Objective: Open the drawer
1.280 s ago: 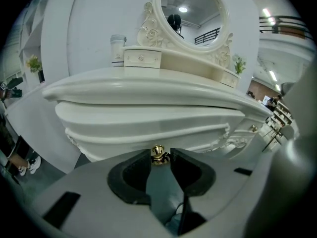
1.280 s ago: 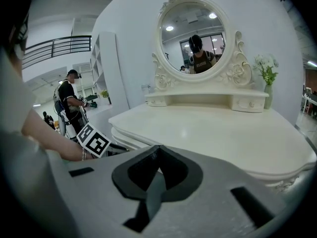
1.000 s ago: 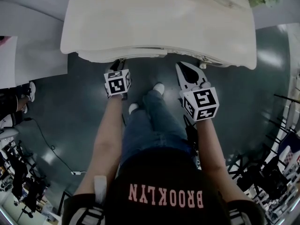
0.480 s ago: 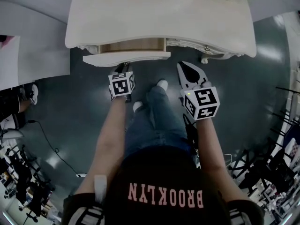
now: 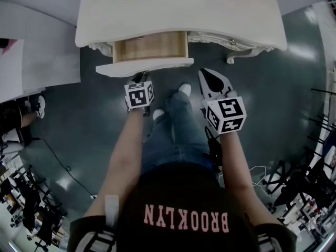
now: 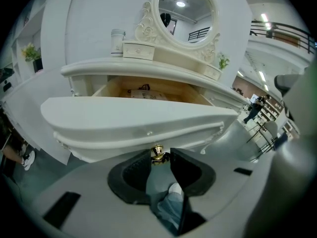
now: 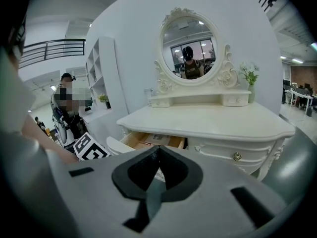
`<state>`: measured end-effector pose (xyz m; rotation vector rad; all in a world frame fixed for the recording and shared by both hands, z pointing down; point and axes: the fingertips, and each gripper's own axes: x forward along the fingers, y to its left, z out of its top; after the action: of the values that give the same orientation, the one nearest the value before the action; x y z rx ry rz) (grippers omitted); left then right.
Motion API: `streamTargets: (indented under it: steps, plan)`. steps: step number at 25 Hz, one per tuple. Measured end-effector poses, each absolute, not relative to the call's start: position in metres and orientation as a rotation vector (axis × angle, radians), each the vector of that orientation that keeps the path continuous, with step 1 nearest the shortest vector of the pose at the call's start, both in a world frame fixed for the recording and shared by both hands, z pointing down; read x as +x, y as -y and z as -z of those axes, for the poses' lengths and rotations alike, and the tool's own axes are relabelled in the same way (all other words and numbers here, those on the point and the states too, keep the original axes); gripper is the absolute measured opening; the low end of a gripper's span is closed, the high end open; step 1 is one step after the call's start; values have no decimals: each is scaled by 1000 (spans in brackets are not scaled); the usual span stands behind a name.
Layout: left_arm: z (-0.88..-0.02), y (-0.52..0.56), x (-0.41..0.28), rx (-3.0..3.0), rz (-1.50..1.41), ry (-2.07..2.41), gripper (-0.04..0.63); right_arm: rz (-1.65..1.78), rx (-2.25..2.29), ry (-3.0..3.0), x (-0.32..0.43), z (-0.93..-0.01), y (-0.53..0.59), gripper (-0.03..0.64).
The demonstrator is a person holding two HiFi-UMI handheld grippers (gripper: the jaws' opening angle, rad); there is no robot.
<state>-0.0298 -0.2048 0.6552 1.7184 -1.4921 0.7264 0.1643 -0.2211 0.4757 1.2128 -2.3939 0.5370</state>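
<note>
Dressing table [image 5: 210,14]: cream paint, smooth, soft satin sheen. Drawer [image 5: 150,46] inside: bare pale wood, matt, grain showing; front painted cream like top. Knob [image 6: 157,152]: gold-coloured metal, polished, catching light. Left gripper [image 6: 160,154]: grey matt plastic shell, black matt jaw liners. Floor [image 5: 89,125]: dark, smooth, glossy, lamp glare on it. Jeans [image 5: 173,135]: blue denim cloth. Mirror [image 7: 189,43]: glass, carved cream frame.

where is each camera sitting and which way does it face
head view: on the head, looking steeply down at dresser, open drawer, left gripper, right gripper, arms and legs.
left gripper view: on that gripper, looking along its jaws, shut on the knob; a shoe shows below.
right gripper view: on that gripper, facing dresser and mirror; jaws shut, empty; left arm at left.
shared: all three show the open drawer.
</note>
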Motion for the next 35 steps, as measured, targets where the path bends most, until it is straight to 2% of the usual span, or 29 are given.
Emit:
streamTargets:
  steps: [35]
  plan:
    - [-655,147,-17,1891,-842,1364,112,-579,1317,2338,146,-483,110,-3]
